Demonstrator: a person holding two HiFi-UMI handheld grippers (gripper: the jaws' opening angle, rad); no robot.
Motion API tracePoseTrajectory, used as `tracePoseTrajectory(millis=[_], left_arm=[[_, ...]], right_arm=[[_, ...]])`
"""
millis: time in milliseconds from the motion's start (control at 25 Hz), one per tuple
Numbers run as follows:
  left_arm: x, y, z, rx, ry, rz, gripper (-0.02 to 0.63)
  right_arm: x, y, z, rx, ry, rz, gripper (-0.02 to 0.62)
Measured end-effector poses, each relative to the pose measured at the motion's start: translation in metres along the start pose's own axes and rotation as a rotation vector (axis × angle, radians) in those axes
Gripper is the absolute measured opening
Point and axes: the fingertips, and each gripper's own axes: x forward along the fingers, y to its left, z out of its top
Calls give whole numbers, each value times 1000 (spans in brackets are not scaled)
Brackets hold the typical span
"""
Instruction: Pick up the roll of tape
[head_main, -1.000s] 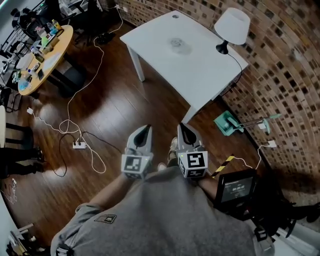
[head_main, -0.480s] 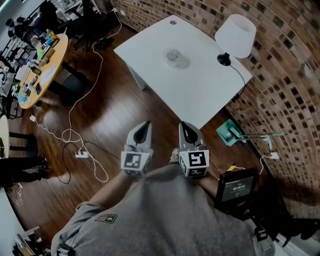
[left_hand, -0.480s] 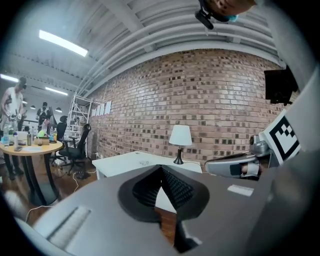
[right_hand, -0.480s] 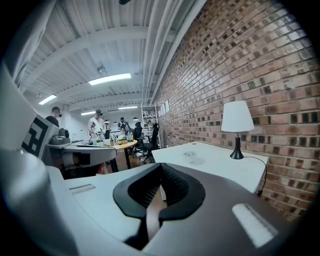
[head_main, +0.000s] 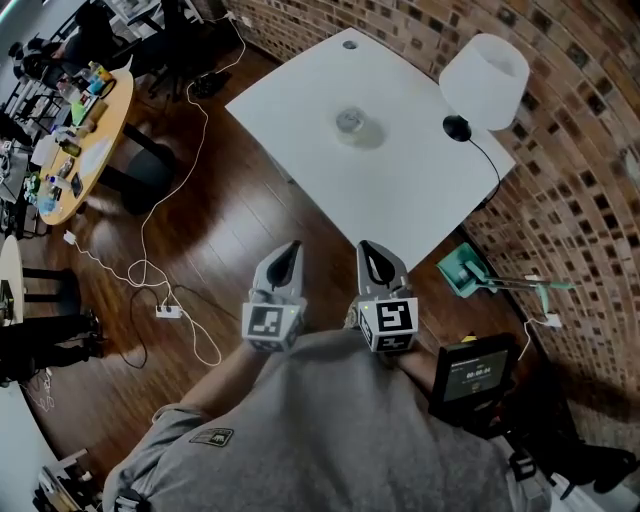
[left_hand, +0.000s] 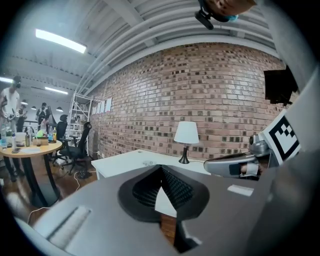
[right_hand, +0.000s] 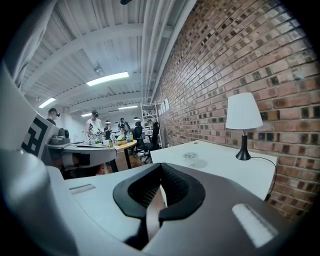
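Brown polished wood flooring (head_main: 230, 220) is seen across most of the head view, bounded on the right by a red-brown brick wall (head_main: 590, 150). A white rectangular table (head_main: 400, 190) is set against that wall, ahead of the person. A round tan wooden table (head_main: 95, 130), crowded with small items, is placed well apart from it at the upper left. A table lamp with a white shade and black foot (head_main: 484, 68) is stood at the white table's wall-side edge.

The grey left gripper (head_main: 291, 250) and the grey right gripper (head_main: 367, 250) are held side by side over the floor, just short of the white table's near corner, and both are pointed toward it. In each gripper view the ribbed black jaws are seen pressed together at the tips, with nothing caught between them.

A white power strip (head_main: 168, 311) with its cable is laid on the floor to the left of the left gripper.

The small clear roll of tape (head_main: 348, 121) is lying flat on the white table, left of the lamp and well apart from both grippers.
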Motion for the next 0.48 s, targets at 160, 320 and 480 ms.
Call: tracePoseTrajectory(millis=[160, 320, 480], left_arm=[[9, 18, 4, -18, 3, -26, 2], [19, 51, 7, -5, -25, -66, 2], [28, 92, 9, -5, -21, -123, 2]], right_arm=[[18, 5, 0, 5, 8, -32, 14], [42, 20, 4, 6, 18, -76, 14], [72, 44, 13, 9, 10, -126, 14]])
